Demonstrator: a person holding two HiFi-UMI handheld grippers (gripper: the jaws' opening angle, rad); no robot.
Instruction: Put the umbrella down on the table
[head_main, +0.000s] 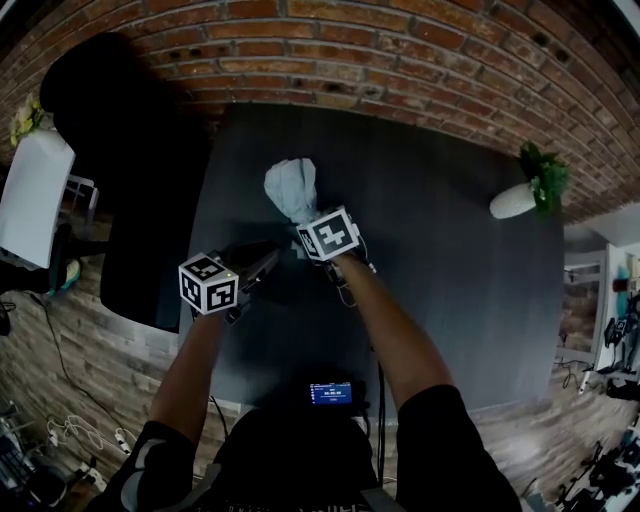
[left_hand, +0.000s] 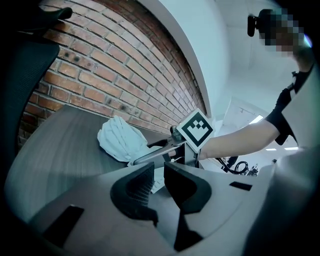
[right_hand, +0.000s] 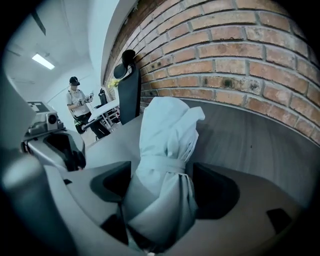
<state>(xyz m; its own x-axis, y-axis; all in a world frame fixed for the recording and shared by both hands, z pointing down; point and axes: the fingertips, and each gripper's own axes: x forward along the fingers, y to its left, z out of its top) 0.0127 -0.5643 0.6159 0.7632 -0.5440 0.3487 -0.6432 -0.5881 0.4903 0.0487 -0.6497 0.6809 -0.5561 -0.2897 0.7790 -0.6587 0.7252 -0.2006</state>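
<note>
The left claw (left_hand: 156, 169), all but together and empty, sits at 8 o'clock of the right claw (right_hand: 162, 176). The right claw's jaws stand wide around the folded umbrella (right_hand: 167, 135), which lies on the counter (head_main: 450, 290). Best to back straight out toward 6 o'clock without dragging the fabric.
</note>
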